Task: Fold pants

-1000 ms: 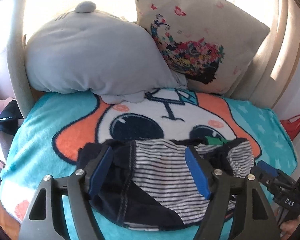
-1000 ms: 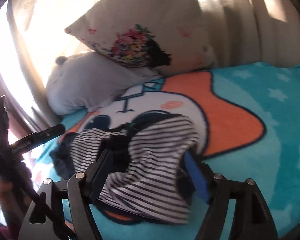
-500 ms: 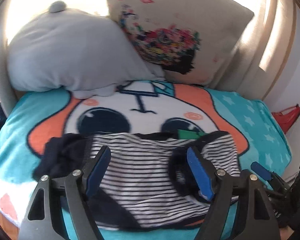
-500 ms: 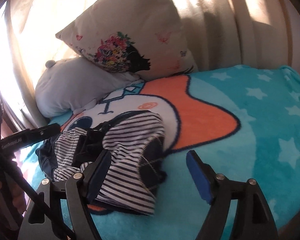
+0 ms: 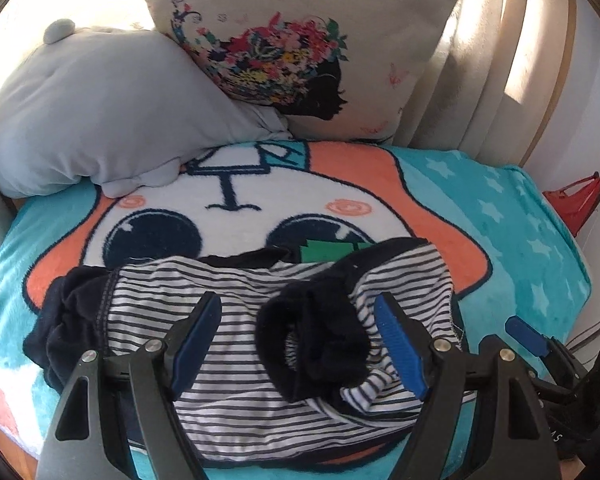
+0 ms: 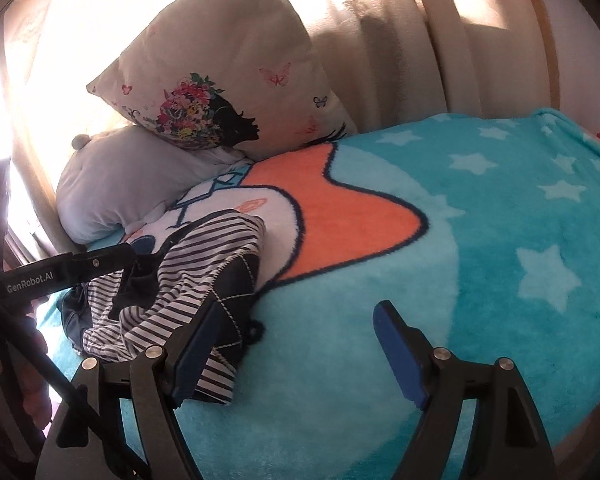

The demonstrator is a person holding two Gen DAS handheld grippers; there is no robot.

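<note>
Risk 1: snagging. My left gripper (image 5: 300, 344) hangs over the pants (image 5: 236, 320) with its jaws spread wide and nothing between them. If I close here, I judge that the pads catch only the loose dark cuff bunched near the right pad and drag the pile instead of lifting a clean edge.

Risk 2: uneven fold. My right gripper (image 6: 296, 352) is likewise spread and empty. It sits at the garment's right border, with its left pad over the dark hem and its right pad over bare blanket (image 6: 480, 260). A grab from this offset probably takes one layer only, and the fold comes out skewed.

Risk 3: slippage. The blanket is plush, so the fabric may creep when pulled.

Condition of the pants: striped white and navy with dark trim, crumpled and partly doubled over, not flat. They lie on the cartoon face of the blanket, near its front edge, well apart from the grey pillow (image 5: 100, 112) and the floral pillow (image 5: 300, 44).
</note>
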